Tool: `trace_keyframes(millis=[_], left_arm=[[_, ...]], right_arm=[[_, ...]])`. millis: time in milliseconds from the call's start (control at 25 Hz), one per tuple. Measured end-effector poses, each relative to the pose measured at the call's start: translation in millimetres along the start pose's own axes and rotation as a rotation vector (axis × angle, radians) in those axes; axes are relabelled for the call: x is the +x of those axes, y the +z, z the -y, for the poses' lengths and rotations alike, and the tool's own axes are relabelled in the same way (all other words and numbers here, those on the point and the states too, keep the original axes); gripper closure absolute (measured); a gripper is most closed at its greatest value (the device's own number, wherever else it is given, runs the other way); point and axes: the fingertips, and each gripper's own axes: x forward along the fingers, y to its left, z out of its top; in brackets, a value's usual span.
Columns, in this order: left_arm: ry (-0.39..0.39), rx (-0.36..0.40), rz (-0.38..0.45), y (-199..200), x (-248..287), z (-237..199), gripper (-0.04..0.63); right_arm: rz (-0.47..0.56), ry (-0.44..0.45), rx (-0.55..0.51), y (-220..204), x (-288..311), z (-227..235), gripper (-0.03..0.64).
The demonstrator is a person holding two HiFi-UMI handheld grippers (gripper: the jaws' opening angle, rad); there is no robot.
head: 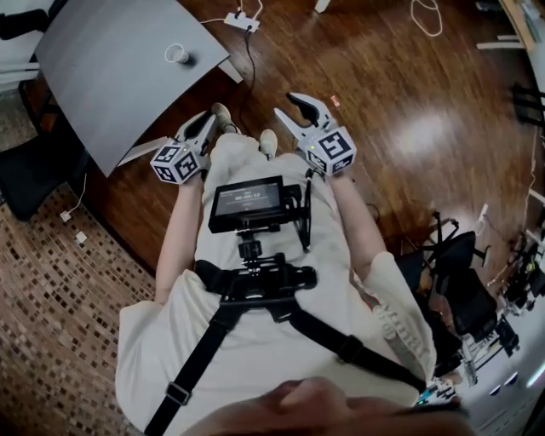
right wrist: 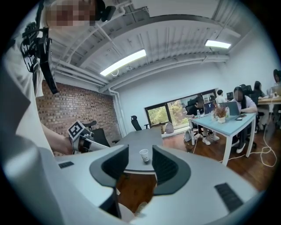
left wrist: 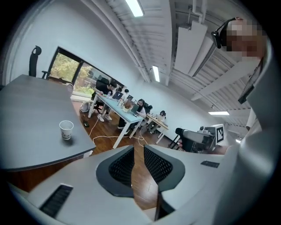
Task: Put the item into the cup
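A white paper cup (head: 176, 54) stands upright near the edge of a grey table (head: 111, 68), some way ahead of me; it also shows in the left gripper view (left wrist: 66, 130) and the right gripper view (right wrist: 144, 154). I hold both grippers close in front of my body, over the wooden floor. The jaws of my left gripper (head: 207, 122) (left wrist: 138, 163) are a narrow gap apart with only floor showing between them. My right gripper (head: 294, 109) (right wrist: 140, 165) stands wider open and empty, with the far cup showing between its jaws. No item for the cup shows in any view.
A power strip (head: 243, 21) and cables lie on the floor beyond the table. Black chairs and gear (head: 460, 281) crowd the right side. A monitor (head: 249, 203) hangs on my chest rig. People sit at desks (left wrist: 127, 107) further back.
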Motion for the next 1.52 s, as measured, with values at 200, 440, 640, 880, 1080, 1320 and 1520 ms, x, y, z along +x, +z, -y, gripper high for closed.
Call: trace_keyframes(millis=[200, 440, 640, 880, 1080, 1320, 1520], left_arm=[[0.081, -0.044, 0.052, -8, -36, -15, 0.535], [0.128, -0.055, 0.046, -11, -59, -32, 0.540], [0.165, 0.019, 0.057, -15, -84, 14, 0.540], [0.161, 0.017, 0.050, -22, -84, 26, 0.540], [0.114, 0.056, 0.086, -29, -71, 49, 0.540], [0.183, -0.070, 0.229, -49, -81, 40, 0.541], [0.187, -0.055, 0.202, -64, -69, 47, 0.541]], right_arm=[[0.000, 0.031, -0.003, -2, 11, -1, 0.437], [-0.010, 0.000, -0.067, -3, 22, -2, 0.437], [0.014, -0.029, -0.111, -2, -29, -7, 0.437], [-0.002, -0.021, -0.131, -3, -47, -14, 0.437], [0.006, -0.027, -0.135, -12, -64, -25, 0.437], [-0.020, 0.065, -0.127, -22, -48, -51, 0.437], [0.003, 0.104, -0.119, -4, -43, -48, 0.437]])
